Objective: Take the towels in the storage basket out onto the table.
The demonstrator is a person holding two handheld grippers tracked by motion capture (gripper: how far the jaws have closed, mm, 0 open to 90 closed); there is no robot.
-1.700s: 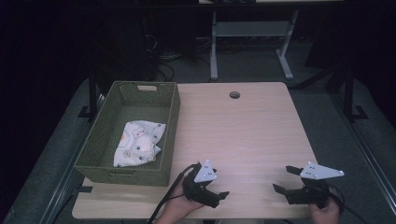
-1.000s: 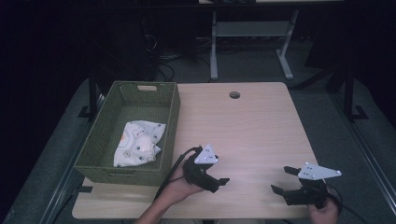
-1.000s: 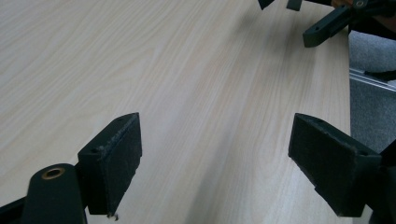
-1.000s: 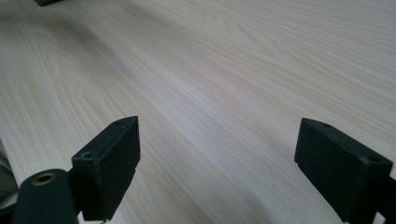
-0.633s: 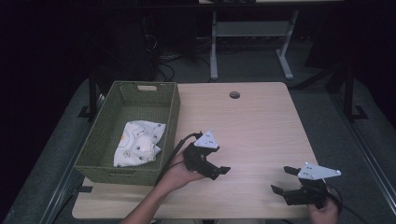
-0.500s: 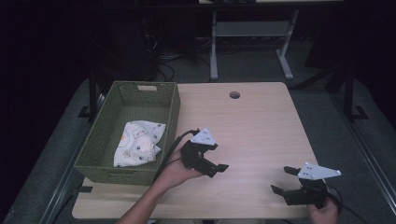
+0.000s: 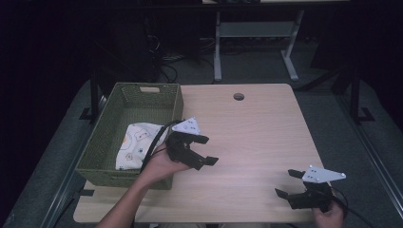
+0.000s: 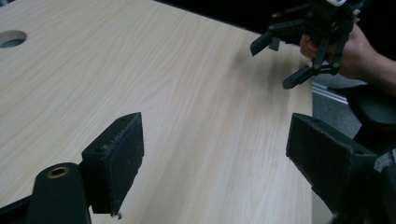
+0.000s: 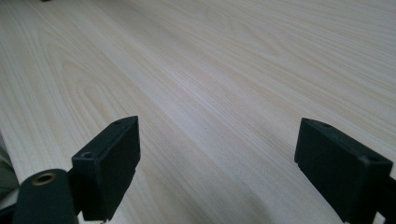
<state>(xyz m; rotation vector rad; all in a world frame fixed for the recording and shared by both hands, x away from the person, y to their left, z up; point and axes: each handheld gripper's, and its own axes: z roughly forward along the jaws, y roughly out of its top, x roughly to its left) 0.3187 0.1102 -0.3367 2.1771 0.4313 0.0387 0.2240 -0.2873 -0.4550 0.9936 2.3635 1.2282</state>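
Since the earlier frames the left claw (image 7: 198,150) has lifted off the near edge of the worktop (image 7: 256,128) and travelled away from the person toward the left side, ending just beside the green basket (image 7: 110,142); the right claw (image 7: 291,184) has stayed where it was at the near right corner.

Nearest the person, the right claw rests low over the worktop, jaws spread wide with only bare wood between them in the right gripper view. The hand (image 7: 328,219) holding it sits at the near edge.

Farther in, the left claw hangs above the worktop next to the basket's right wall, jaws wide apart and empty. It points toward the right side of the worktop, not at the basket: the left gripper view looks across bare wood to the right claw (image 8: 299,51).

Beyond and left of it, the patterned white cloth (image 7: 137,145) lies crumpled in the near half of the basket, which stands along the left edge. A round cable hole (image 7: 238,96) sits near the far edge.

The step in hand looks like a reach for the cloth. To do it well, the left claw should turn toward the basket, rise clear of the woven rim, then come down from above on a raised fold near the cloth's middle, closing on fabric only and not on the wall.
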